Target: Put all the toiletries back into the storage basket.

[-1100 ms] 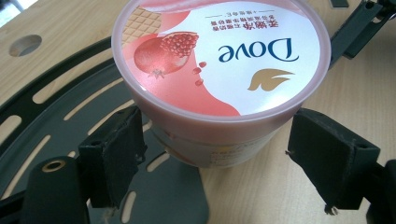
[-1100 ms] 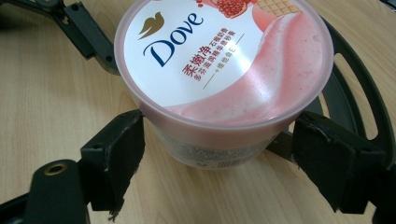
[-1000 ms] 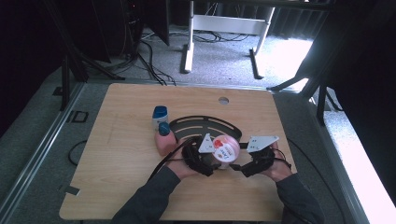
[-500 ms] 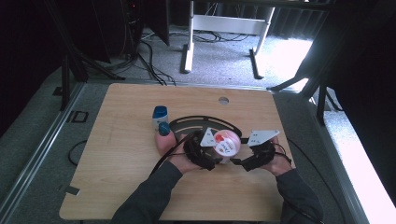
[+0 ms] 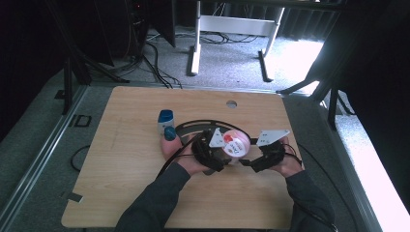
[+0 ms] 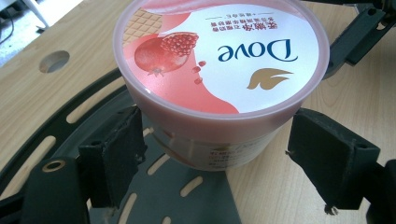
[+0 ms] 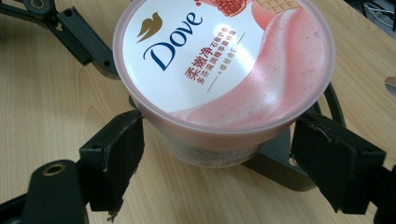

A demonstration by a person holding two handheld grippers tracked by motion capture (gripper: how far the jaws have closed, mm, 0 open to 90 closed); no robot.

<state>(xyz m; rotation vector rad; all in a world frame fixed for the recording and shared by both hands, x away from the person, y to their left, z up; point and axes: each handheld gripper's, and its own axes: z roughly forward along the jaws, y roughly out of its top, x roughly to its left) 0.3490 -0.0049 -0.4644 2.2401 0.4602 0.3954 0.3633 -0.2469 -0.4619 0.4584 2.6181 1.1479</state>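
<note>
From the high view we see the pink tub (image 5: pixel 234 143) on the wooden table (image 5: pixel 125 159), between the left claw (image 5: pixel 216 153) and right claw (image 5: pixel 251 155), near a blue bottle (image 5: pixel 165 121); grey carpet lies beyond.

In the left gripper view, the Dove lid shows a pomegranate; our left claw (image 6: pixel 215 158) stands wide around the tub (image 6: pixel 219 60), over a black slotted plate (image 6: pixel 182 191).

In the right gripper view, our right claw (image 7: pixel 215 154) flanks the tub (image 7: pixel 224 65) just as wide.

Dove tub (image 6: pixel 219 84) | round, pink, pomegranate-print lid on | upright | near-right of bench centre, partly over a dark slotted plate (image 6: pixel 187 196)
</note>
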